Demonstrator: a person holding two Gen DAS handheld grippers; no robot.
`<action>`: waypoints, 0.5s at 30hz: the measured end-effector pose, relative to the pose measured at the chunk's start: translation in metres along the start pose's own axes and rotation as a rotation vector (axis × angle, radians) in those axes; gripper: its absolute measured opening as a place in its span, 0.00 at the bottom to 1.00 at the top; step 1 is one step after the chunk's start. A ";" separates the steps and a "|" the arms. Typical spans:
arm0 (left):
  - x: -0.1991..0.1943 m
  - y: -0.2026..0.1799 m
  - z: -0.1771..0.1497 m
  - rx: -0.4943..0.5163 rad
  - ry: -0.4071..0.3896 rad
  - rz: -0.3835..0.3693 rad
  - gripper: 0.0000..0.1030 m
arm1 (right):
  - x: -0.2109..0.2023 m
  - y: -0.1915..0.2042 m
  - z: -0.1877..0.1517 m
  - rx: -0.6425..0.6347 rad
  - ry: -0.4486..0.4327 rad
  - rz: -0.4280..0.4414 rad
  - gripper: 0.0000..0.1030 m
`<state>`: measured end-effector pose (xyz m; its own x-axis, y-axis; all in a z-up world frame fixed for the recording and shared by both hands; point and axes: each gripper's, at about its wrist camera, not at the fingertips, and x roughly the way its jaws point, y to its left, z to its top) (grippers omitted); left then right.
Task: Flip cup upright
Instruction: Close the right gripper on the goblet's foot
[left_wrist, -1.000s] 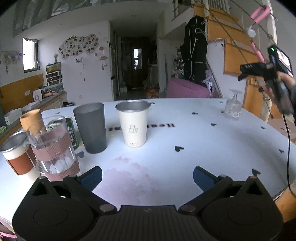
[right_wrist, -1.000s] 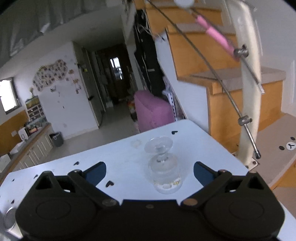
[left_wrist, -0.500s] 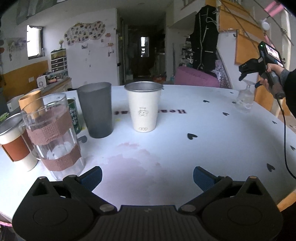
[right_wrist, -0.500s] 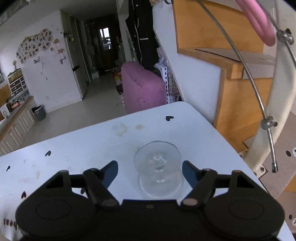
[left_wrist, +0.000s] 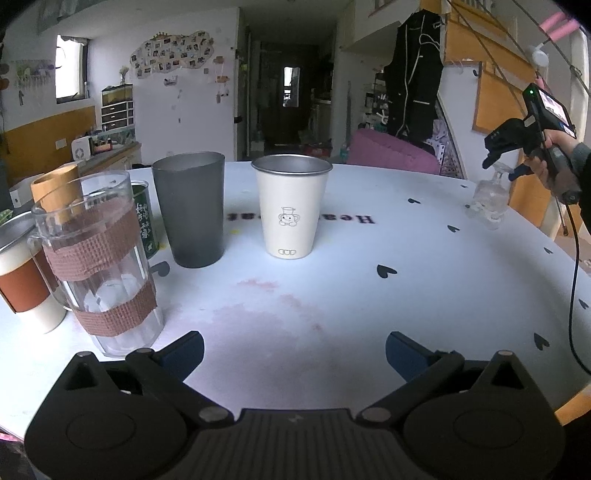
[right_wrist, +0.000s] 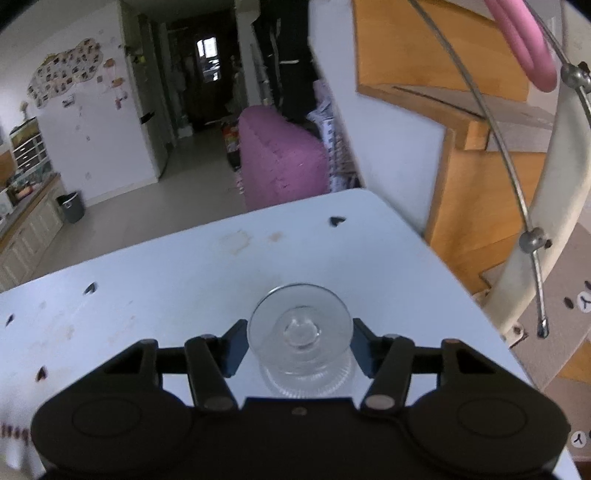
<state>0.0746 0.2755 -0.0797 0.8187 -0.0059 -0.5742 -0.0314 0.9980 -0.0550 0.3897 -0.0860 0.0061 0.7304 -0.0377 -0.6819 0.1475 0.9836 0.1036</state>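
Observation:
A clear stemmed glass cup (right_wrist: 300, 343) stands upside down on the white table (right_wrist: 177, 280), foot up, near the table's right edge. My right gripper (right_wrist: 298, 349) is over it, its blue fingers (right_wrist: 236, 347) on either side of the glass, close to its walls; I cannot tell if they touch. In the left wrist view the glass (left_wrist: 487, 201) is at the far right with the right gripper (left_wrist: 504, 155) above it. My left gripper (left_wrist: 293, 354) is open and empty, low over the table's near side.
Upright cups stand at the left: a cream metal cup (left_wrist: 291, 206), a dark grey tumbler (left_wrist: 192, 210), a clear mug with brown bands (left_wrist: 99, 266), a green can (left_wrist: 146, 218), a brown-sleeved cup (left_wrist: 18, 273). The table edge and wooden stairs (right_wrist: 480, 147) lie right of the glass.
My right gripper has come down over the inverted glass and its fingers have narrowed around it. My left gripper has dropped lower and edged towards the cups.

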 end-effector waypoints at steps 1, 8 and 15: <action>-0.001 0.000 0.000 -0.001 -0.001 -0.001 1.00 | -0.004 0.004 -0.002 -0.009 0.000 0.015 0.58; -0.014 0.003 -0.003 -0.016 -0.025 -0.006 1.00 | -0.056 0.057 -0.037 -0.125 -0.031 0.179 0.58; -0.024 0.007 -0.005 -0.033 -0.045 -0.027 1.00 | -0.116 0.103 -0.080 -0.252 0.000 0.384 0.58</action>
<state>0.0517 0.2827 -0.0698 0.8444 -0.0290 -0.5349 -0.0272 0.9949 -0.0968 0.2671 0.0341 0.0375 0.7008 0.3376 -0.6284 -0.3005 0.9387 0.1691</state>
